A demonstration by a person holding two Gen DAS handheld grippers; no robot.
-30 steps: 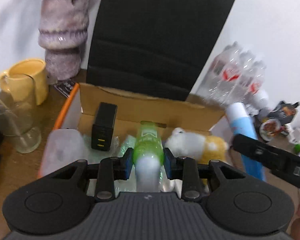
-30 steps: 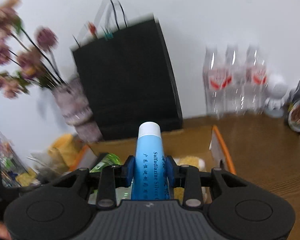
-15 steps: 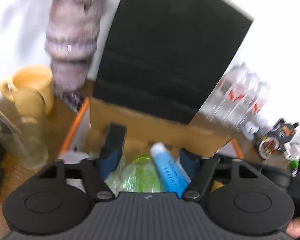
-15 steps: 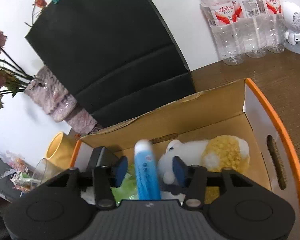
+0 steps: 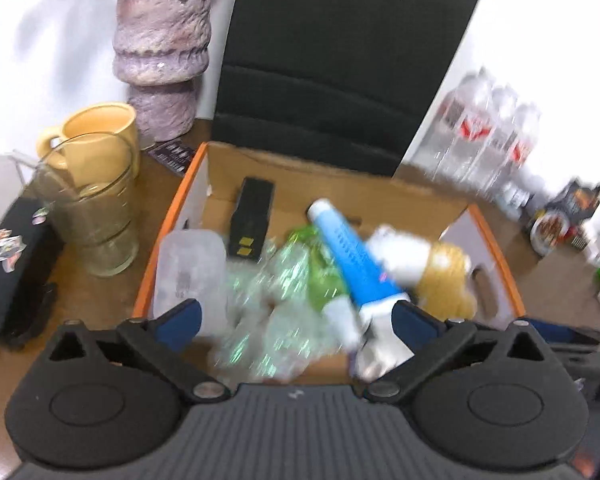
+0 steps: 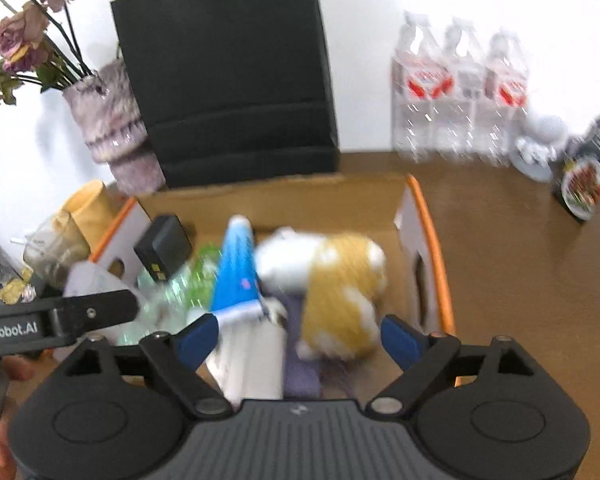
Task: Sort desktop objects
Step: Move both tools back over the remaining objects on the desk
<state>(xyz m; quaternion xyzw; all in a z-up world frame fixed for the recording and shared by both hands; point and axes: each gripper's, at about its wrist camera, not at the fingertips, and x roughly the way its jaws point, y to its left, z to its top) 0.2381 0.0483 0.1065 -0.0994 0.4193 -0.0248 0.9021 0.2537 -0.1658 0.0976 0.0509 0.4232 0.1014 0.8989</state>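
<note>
An orange-rimmed cardboard box (image 5: 180, 196) (image 6: 428, 224) sits on the wooden desk. Inside lie a blue tube (image 5: 352, 264) (image 6: 236, 268), a green bottle (image 5: 320, 276) (image 6: 196, 276), a white and yellow plush toy (image 5: 420, 260) (image 6: 332, 276), a black charger (image 5: 252, 212) (image 6: 162, 244) and a clear plastic case (image 5: 188, 268). My left gripper (image 5: 296, 316) is open and empty above the box's near side. My right gripper (image 6: 296, 340) is open and empty above the box; the left gripper's arm (image 6: 56, 320) shows at its left.
A black paper bag (image 5: 336, 64) (image 6: 228, 76) stands behind the box. Left of it are a purple vase (image 5: 160, 40) (image 6: 112, 120), a yellow mug (image 5: 96, 132) and a glass (image 5: 92, 216). Water bottles (image 5: 488, 128) (image 6: 460, 88) and small items stand at the right.
Both grippers opened and let go: the green bottle and the blue tube dropped into the box. Both grippers have pulled back above the box.
</note>
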